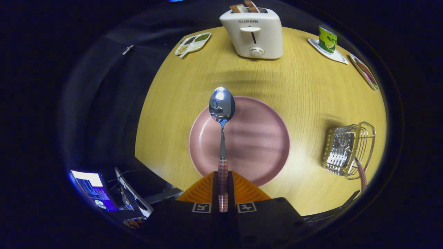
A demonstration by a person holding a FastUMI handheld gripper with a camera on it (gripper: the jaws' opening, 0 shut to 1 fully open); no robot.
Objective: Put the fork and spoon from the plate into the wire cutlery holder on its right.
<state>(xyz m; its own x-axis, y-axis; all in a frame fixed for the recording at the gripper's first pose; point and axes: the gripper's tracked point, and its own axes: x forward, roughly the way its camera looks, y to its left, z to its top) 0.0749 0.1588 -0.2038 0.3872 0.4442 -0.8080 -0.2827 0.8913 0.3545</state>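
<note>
Spoon (pixel 222 114) gripped by its checked handle, bowl hanging out over the pink plate (pixel 256 145).

Right at the front, the gripper (pixel 223 188) has its two fingers closed tight on the handle, one pressing each side, and the spoon runs straight ahead with its shiny bowl past the fingertips, over the plate's far left rim. The plate sits just beyond the fingers on the round wooden table (pixel 304 90). Off to the right, well apart from the plate, stands the wire cutlery holder (pixel 347 150), and a checked handle pokes out of its near side; whether that's the fork I can't tell. Farther back: a white toaster (pixel 254 33) with slices sticking up, a divided snack dish (pixel 192 43) to its left, a green can (pixel 327 39) on a white tray to its right.
</note>
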